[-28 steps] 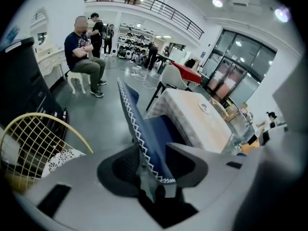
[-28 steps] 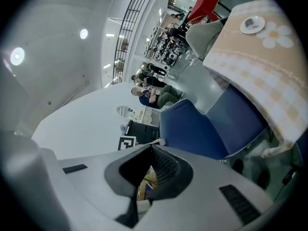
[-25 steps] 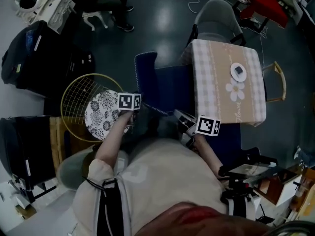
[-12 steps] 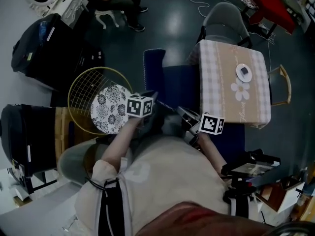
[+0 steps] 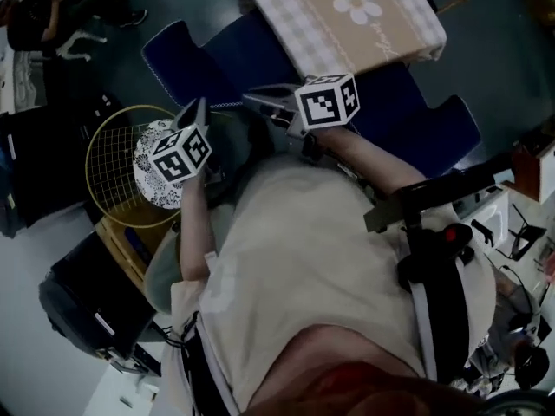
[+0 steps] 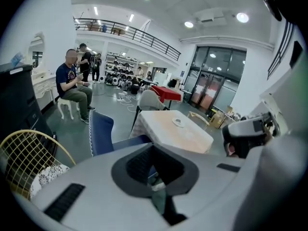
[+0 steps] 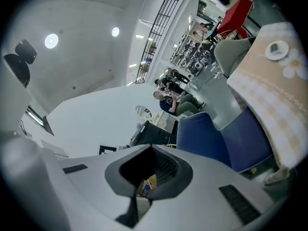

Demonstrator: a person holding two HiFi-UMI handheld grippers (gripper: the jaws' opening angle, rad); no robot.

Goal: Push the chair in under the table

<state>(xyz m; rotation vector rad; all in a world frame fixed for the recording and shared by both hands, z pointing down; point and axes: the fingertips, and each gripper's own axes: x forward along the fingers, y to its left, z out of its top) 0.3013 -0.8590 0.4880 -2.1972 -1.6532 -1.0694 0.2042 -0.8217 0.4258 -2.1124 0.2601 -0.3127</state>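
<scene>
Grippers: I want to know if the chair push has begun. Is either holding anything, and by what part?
Nothing is held. The left gripper and right gripper both have jaws closed together with nothing between them.

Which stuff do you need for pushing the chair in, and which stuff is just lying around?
For the job:
- blue chair
- table

Just lying about:
- gold wire frame
- patterned cushion
- small plate
- grey chair
</scene>
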